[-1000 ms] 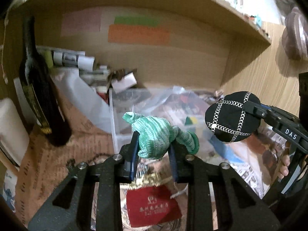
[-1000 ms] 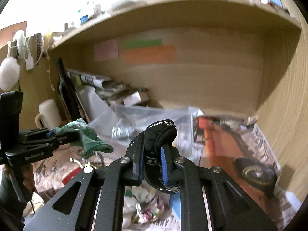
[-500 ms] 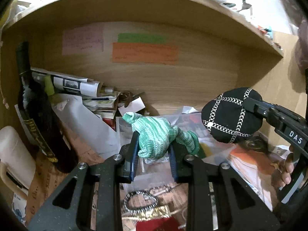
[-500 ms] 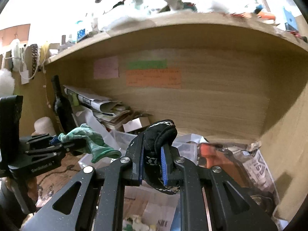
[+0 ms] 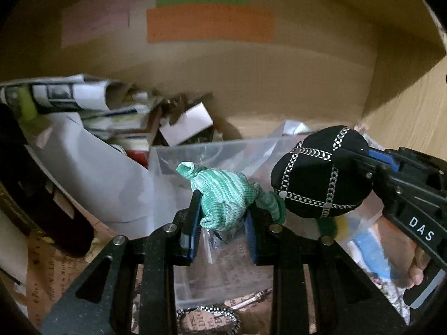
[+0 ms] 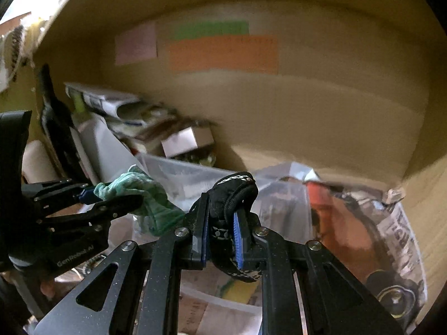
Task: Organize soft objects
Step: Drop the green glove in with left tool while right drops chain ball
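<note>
Left wrist view: left tool pinches green knit, right tool at 3 o'clock grips black cap; loose fabric may slip out.

"DAS" on right tongs body; "GenRobot.AI" on left tongs body.

Knitted green glove, clear plastic bin

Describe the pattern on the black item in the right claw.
Silver chain-link lines crossing into a grid on the black cap; clearest in the left wrist view.
</note>
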`<action>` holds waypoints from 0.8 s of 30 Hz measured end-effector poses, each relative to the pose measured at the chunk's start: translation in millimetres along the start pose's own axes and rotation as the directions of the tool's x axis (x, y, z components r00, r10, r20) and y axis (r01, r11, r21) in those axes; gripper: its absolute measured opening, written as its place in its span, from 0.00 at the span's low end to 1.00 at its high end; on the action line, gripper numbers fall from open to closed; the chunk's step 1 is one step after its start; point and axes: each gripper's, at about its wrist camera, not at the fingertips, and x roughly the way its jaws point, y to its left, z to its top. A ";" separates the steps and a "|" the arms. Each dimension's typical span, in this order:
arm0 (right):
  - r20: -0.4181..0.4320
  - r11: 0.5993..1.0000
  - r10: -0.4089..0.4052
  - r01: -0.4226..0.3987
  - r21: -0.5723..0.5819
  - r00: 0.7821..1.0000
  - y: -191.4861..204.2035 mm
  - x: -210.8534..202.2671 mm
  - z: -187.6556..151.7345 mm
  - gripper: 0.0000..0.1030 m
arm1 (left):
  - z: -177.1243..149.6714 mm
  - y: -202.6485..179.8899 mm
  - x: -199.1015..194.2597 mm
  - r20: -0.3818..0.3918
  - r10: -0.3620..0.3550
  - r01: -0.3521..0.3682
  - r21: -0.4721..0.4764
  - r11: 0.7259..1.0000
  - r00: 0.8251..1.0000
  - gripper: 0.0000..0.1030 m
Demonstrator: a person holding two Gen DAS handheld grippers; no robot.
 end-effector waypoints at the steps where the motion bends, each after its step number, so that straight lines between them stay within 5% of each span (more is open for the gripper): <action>1: -0.015 1.000 0.004 -0.004 0.003 1.000 -1.1 4.6 -1.8 0.13 | -0.8 -1.0 4.3 -0.009 0.000 0.000 0.007 1.000 1.000 0.27; 7: -0.095 1.000 0.011 -0.012 -0.011 0.995 -0.7 23.8 -9.6 0.13 | -5.3 -7.2 13.6 -0.040 -0.009 0.011 0.041 0.999 0.999 0.28; 14: -0.126 0.999 -0.003 -0.002 -0.042 0.992 3.1 23.8 -11.8 0.15 | -8.4 -8.4 12.6 -0.055 -0.013 0.016 0.050 0.999 0.998 0.50; 19: -0.127 1.000 -0.002 -0.002 -0.029 0.992 0.9 15.6 -10.9 0.52 | -11.3 -5.3 -3.6 -0.036 -0.018 0.020 0.042 0.999 0.999 0.63; 24: -0.087 0.999 -0.026 0.023 -0.035 0.996 0.6 -3.6 -8.7 0.62 | -11.4 -1.0 -25.2 0.000 -0.014 0.014 0.033 0.999 1.000 0.68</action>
